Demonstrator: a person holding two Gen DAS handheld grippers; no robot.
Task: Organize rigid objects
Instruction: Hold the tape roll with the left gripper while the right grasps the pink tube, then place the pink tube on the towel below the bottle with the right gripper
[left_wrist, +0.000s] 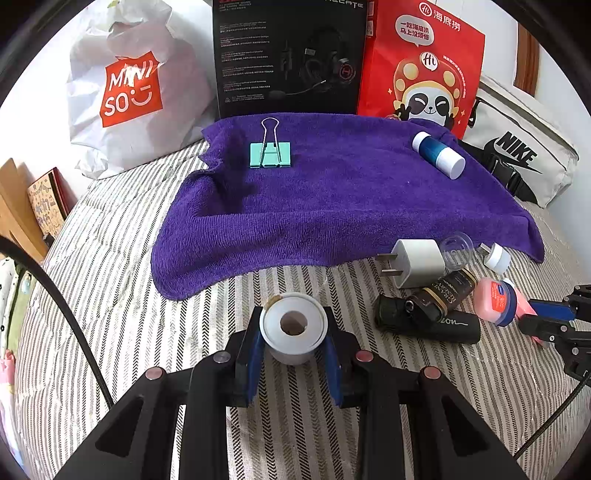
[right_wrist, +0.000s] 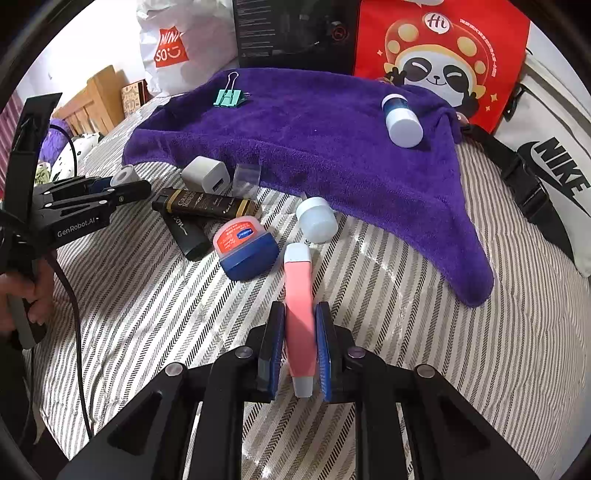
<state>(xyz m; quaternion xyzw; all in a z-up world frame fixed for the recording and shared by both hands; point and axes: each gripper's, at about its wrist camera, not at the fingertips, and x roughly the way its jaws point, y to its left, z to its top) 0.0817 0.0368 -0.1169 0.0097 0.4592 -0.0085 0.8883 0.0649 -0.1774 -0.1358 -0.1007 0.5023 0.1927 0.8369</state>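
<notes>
We have our right tool (right_wrist: 300, 343) pinched on a flat pink plastic stick with pale grey ends (right_wrist: 298, 295), just off the near edge of the purple terry towel (right_wrist: 332, 147). It sits skewed between the pads, so a quick swing toward the towel could let it twist loose. Our left tool (left_wrist: 293, 345) is clamped on a white plastic roll with a hollow core (left_wrist: 293, 325), also short of the towel; its rounded wall may slip out.

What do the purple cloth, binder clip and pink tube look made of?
Purple cloth: terry or microfibre fabric, matte, with looped pile and soft folds. Binder clip: probably painted metal body in mint, with shiny wire handles. Pink tube: likely smooth plastic, slight sheen, pale grey ends.
</notes>
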